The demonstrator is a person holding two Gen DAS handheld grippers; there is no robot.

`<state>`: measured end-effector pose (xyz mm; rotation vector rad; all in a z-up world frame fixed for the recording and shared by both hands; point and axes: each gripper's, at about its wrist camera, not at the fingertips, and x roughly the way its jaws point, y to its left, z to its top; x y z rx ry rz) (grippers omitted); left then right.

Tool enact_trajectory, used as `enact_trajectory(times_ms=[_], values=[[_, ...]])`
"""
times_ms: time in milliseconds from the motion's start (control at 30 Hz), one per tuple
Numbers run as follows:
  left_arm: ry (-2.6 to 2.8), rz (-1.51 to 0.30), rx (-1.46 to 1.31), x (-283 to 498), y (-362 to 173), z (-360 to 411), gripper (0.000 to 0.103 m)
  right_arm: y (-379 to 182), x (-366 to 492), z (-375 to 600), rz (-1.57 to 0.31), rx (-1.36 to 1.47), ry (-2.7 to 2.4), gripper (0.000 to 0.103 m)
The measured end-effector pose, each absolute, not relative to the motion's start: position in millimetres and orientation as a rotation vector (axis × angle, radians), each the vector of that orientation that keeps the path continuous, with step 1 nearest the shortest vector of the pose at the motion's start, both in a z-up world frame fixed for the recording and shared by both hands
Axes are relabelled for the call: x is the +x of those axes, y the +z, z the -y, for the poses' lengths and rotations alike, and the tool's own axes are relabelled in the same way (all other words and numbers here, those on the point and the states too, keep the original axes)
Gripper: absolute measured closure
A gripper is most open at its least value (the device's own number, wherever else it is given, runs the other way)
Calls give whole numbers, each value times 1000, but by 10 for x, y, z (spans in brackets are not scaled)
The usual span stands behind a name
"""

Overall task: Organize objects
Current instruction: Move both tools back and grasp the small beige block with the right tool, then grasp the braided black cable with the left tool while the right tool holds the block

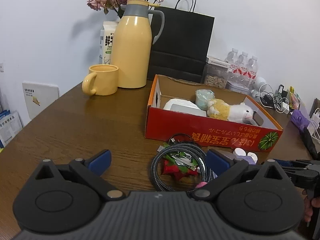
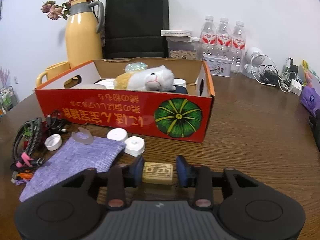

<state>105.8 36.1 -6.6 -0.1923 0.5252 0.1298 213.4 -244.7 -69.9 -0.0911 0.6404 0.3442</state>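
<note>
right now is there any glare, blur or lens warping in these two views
Left wrist view: fisheye bends the table edge, dark vignette in the corners, a highlight streak on the yellow thermos, flower shadows soft on the wall. Right wrist view: same warping, ceiling light glaring off the table right of the red box; the small tan block stays sharp.

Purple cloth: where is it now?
Right wrist view, lower left: purple cloth lies flat on the table, before the red box, beside white caps.

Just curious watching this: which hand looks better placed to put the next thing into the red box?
Right. Its gripper already straddles the small tan block, close before the red box. The left gripper is open, holding nothing.
</note>
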Motion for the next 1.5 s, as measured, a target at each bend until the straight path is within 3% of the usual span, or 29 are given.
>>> enact_trajectory(times_ms=[1033, 1500], values=[[116, -564, -177, 1068, -150, -320, 0, -490, 1620, 2443, -347, -121, 346, 74], [21, -655, -75, 1418, -359, -56, 0, -483, 1587, 2464, -335, -110, 352, 74]])
